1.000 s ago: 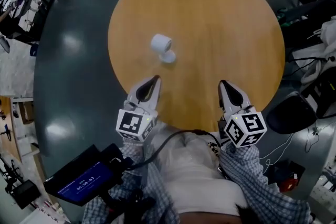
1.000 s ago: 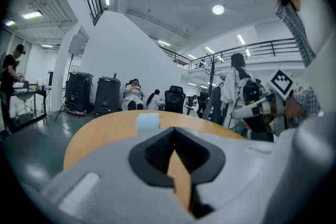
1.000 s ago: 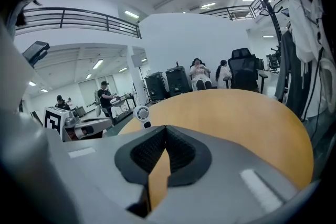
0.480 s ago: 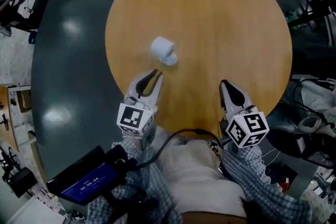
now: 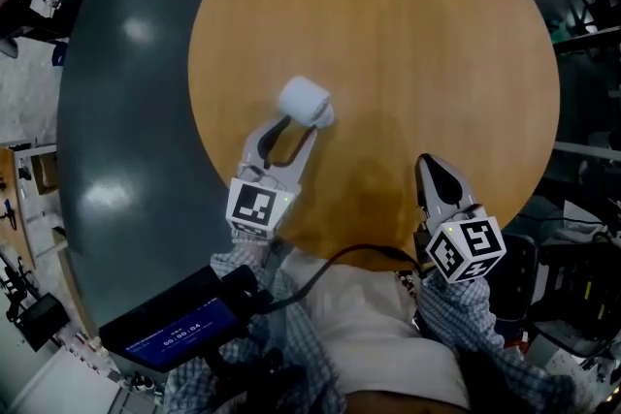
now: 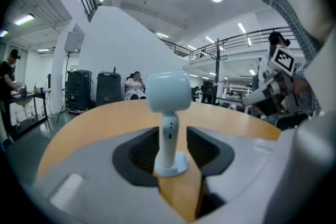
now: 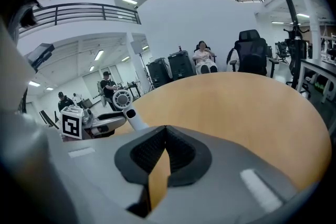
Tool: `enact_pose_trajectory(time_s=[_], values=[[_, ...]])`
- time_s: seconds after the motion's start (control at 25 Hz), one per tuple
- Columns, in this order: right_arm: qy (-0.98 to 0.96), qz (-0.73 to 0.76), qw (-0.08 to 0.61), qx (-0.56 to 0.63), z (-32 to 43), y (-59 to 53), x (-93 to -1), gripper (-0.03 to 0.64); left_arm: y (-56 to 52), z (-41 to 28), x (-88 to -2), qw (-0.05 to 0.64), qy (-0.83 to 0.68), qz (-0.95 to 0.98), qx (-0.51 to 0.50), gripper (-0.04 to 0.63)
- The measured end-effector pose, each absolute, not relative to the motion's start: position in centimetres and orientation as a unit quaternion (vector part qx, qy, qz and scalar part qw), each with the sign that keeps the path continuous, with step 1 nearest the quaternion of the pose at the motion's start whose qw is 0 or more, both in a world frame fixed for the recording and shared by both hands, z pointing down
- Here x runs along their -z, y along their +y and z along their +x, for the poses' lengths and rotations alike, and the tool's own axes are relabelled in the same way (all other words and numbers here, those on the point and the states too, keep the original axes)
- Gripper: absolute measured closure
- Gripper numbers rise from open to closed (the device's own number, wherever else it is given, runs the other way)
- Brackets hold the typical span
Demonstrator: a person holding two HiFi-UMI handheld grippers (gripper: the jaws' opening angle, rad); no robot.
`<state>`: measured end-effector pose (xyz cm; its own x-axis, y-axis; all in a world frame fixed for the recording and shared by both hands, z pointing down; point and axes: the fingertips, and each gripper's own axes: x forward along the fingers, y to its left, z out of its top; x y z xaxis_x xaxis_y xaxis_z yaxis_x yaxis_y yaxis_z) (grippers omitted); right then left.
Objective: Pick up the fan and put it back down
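1. One small white fan of smooth plastic: flat round foot, thin straight stem w/ small dark dots, rounded block-like head.
2. It stands on the round tabletop, which is wood-look w/ fine grain and a matt surface. The fan is in the left part of the top, near the person's edge.
3. The left gripper has a pale grey shell w/ black ribbed pads inside. Its jaws have just been opening and now stand spread, one on each side of the fan's stem. There is a thin gap on both sides, so no pad is pressing.
4. The left forearm, in a checked sleeve, reaches forward over the tabletop edge. The gripper is approx. level, only a little nose-down, w/ its black-and-white marker cube at the back.
5. The right gripper has the same shell and pads. The pad tips are pressed together w/ nothing btw them. It is held over the near edge, tilted more downward, well apart from the fan.
6. The fan's long axis (stem) is upright. In the right gripper view the round grille face is visible, so the head is turned approx. toward that side.
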<state>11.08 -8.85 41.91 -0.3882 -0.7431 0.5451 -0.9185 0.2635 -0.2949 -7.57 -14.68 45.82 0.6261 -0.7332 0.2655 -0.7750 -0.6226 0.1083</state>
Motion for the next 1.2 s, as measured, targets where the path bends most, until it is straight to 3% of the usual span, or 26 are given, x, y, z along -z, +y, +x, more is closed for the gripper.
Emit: enact_pose_trajectory(time_s=[0.16,0.4,0.56,0.64,1.2], values=[[-0.773,0.539,0.156,-0.295,11.8,-7.9,-40.1,0.614,-15.2,-6.5,-44.0,0.103,-0.411,0.901,-0.096,0.445],[-0.765,0.547,0.15,-0.306,12.8,-10.0,-47.9,0.614,-19.1,-6.1,-50.7,0.084,-0.414,0.901,-0.103,0.437],[-0.76,0.553,0.15,-0.307,14.0,-10.0,-47.9,0.614,-20.2,-4.9,-50.1,0.085,-0.416,0.9,-0.102,0.434],[-0.759,0.555,0.149,-0.306,14.2,-10.0,-48.0,0.614,-21.0,-4.8,-50.1,0.077,-0.421,0.898,-0.099,0.469],[-0.77,0.552,0.13,-0.292,14.9,-10.4,-46.8,0.614,-20.5,-4.6,-49.3,0.081,-0.434,0.89,-0.119,0.472]])
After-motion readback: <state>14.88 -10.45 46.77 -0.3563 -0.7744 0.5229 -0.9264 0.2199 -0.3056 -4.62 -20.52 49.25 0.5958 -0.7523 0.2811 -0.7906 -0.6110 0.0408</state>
